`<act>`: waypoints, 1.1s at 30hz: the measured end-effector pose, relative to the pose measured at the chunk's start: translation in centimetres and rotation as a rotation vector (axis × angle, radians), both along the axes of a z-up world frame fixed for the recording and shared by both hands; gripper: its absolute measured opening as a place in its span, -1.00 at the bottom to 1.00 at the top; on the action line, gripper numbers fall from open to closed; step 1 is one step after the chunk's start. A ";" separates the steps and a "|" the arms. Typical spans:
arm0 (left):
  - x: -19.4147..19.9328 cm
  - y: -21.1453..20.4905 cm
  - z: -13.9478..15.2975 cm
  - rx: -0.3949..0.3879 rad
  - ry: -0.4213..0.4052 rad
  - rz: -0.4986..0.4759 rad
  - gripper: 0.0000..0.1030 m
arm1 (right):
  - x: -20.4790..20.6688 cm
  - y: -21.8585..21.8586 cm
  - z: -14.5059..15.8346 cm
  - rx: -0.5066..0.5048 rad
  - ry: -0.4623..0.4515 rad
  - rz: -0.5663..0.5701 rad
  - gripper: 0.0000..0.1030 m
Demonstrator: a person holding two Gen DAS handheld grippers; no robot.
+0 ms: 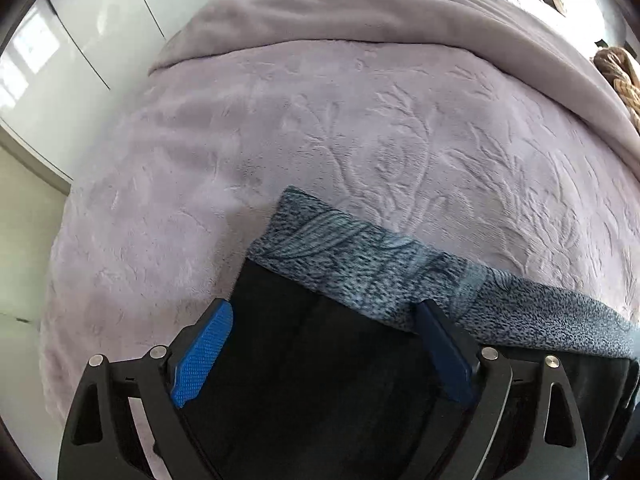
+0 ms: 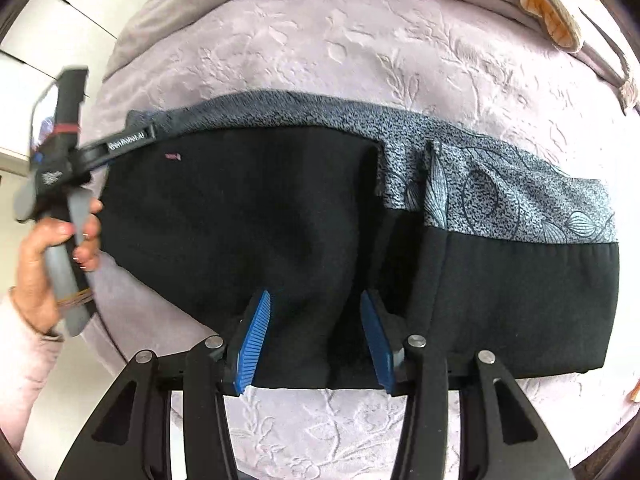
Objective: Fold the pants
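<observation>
A bed covered by a pale lilac plush bedspread embossed with leaf sprays (image 1: 400, 140) fills both views and stretches away ahead of each gripper. Spread across it, directly beyond the fingers, lie the pants, a soft garment of black fleece-like knit with a grey speckled, leaf-printed band (image 2: 320, 216), already doubled into a wide, low slab. Its printed band runs along the far edge and its black part lies nearest the grippers.

The left gripper (image 1: 324, 352) is seen with its blue ribbed pads spread wide. The black cloth lies between and beneath them, and nothing is seen to be pinched; from the right wrist view its tip appears at the far left end of the garment, held by the person's left hand (image 2: 52, 240), though actual contact cannot be told.

The right gripper (image 2: 316, 340) is likewise held well open, its pads standing either side of a soft vertical crease at the near black edge, with no cloth clamped.

The fabric is judged light, limp and thick, likely to sag and drag on the plush cover rather than slide. A hold would best be taken at the layered ends of the near edge, all layers being pinched together.

A woven slipper-like object (image 2: 548, 12) lies far beyond, to the right.
</observation>
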State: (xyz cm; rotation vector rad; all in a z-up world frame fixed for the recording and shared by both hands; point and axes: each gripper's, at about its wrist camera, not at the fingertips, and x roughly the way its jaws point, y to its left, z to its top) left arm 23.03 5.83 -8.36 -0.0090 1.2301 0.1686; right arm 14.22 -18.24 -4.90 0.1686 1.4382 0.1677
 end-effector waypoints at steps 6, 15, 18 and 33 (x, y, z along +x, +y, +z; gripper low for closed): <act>0.0 2.2 0.7 0.059 -0.011 0.046 0.83 | 0.1 0.8 0.0 0.002 -0.002 0.005 0.00; -4.9 3.0 4.5 -0.084 -0.065 -0.033 0.83 | 1.5 1.7 0.0 0.086 -0.049 0.019 0.00; -7.2 3.1 4.9 -0.194 -0.042 -0.015 0.83 | 1.9 2.4 -2.5 0.122 0.043 0.019 0.00; -14.6 6.9 1.4 -0.602 0.041 0.167 0.83 | 0.4 3.8 -6.1 0.125 0.106 0.036 0.04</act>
